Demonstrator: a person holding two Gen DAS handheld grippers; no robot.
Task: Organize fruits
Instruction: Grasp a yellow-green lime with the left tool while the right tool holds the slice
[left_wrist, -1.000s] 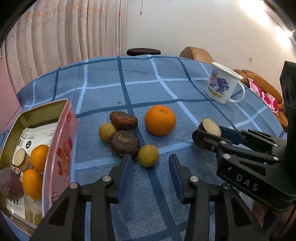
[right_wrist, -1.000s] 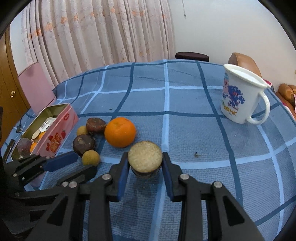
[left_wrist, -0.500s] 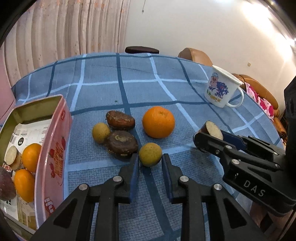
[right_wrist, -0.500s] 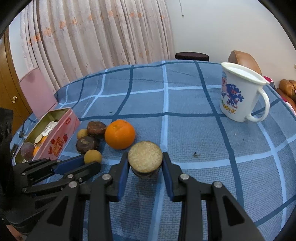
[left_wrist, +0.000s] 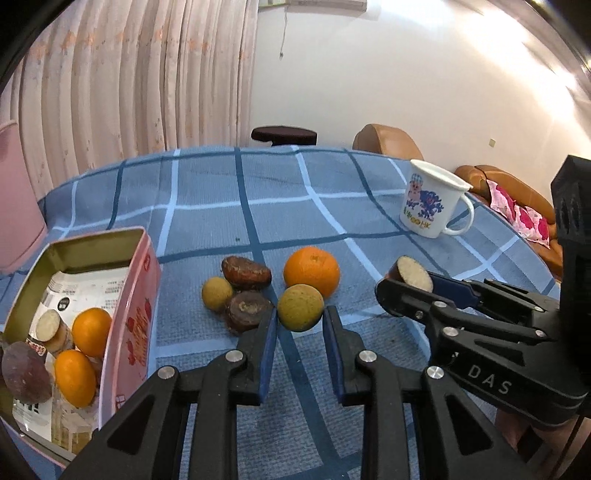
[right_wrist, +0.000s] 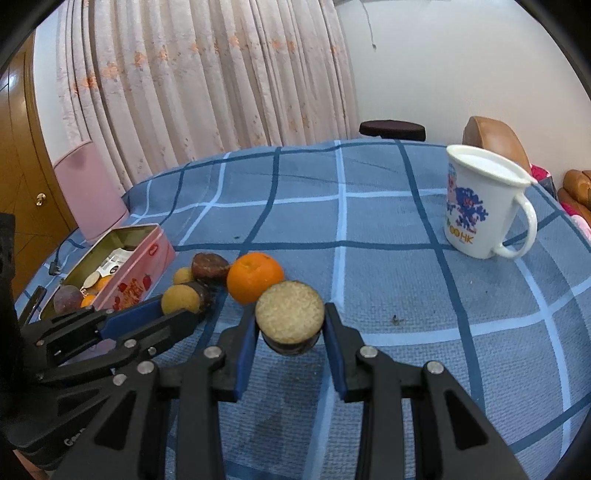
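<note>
1. Left hand-held gripper (left_wrist: 299, 319) is clamped on a yellow-green fruit (left_wrist: 300, 307), just beside the orange (left_wrist: 311, 270) on the tabletop (left_wrist: 280, 199).
2. Right hand-held gripper (right_wrist: 290, 325) grips a cut brown fruit (right_wrist: 290, 313).
3. Pink tin (left_wrist: 135, 295) holds other fruits.

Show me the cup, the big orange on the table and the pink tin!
cup (right_wrist: 476, 206), right wrist view, its printed side
big orange (left_wrist: 311, 266), left wrist view, its front
pink tin (left_wrist: 131, 325), left wrist view, its pink side wall
</note>
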